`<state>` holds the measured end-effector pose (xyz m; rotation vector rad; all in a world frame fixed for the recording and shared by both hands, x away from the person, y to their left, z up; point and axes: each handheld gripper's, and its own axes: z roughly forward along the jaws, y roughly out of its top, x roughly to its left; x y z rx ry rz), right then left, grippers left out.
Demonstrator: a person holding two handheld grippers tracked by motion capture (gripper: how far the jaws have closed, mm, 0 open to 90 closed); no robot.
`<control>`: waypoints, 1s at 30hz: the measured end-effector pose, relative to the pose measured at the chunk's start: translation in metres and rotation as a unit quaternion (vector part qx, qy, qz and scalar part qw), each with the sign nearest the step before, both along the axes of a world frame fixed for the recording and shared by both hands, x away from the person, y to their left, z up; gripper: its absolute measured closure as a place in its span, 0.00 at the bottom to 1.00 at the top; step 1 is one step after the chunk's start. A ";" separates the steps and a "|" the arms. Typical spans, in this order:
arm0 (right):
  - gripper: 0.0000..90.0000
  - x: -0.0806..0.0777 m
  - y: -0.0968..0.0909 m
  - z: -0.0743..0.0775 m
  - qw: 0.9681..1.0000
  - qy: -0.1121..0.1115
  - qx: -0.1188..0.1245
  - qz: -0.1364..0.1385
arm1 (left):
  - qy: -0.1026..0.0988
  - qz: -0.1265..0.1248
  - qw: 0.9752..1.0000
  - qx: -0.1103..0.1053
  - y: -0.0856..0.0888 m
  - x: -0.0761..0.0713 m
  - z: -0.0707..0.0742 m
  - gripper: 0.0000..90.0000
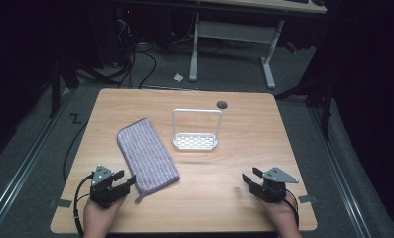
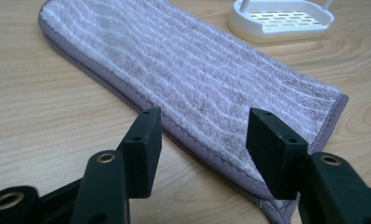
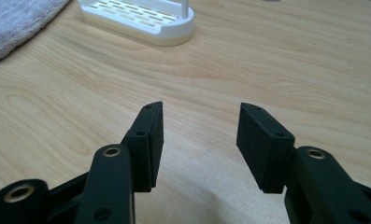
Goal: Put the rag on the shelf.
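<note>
A folded purple-grey striped towel point(image 1: 147, 155) lies flat on the wooden table point(image 1: 224, 198), left of centre. A white rack with an upright wire frame point(image 1: 196, 130) stands at the middle. My left gripper point(image 1: 125, 178) rests near the front left, open, its jaws pointing at the towel's near edge. In the left gripper view the towel point(image 2: 192, 74) stretches ahead of the left gripper point(image 2: 202, 135), nothing between the pads. My right gripper point(image 1: 250, 176) sits at the front right, open and empty. In the right gripper view the right gripper point(image 3: 199, 135) faces bare wood, the rack point(image 3: 136, 18) beyond.
A dark round hole point(image 1: 222, 104) marks the table's far edge. Behind the table a white desk frame point(image 1: 231, 44) and cables point(image 1: 135, 59) stand on the grey floor. A towel corner point(image 3: 15, 23) shows at the upper left of the right gripper view.
</note>
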<state>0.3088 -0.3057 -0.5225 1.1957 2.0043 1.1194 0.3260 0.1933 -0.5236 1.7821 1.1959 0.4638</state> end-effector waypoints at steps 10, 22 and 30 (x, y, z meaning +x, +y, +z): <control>0.63 0.002 -0.007 0.001 1.000 0.006 0.020 -0.023 | 0.023 -0.058 0.998 0.002 -0.063 0.020 0.006 0.79; 0.69 0.000 0.003 -0.001 1.000 0.007 0.005 -0.010 | 0.053 -0.115 0.990 0.065 -0.108 0.020 -0.014 1.00; 0.69 -0.001 0.020 0.002 1.000 0.000 -0.002 0.017 | 0.095 -0.240 0.966 0.027 -0.138 -0.038 -0.014 0.95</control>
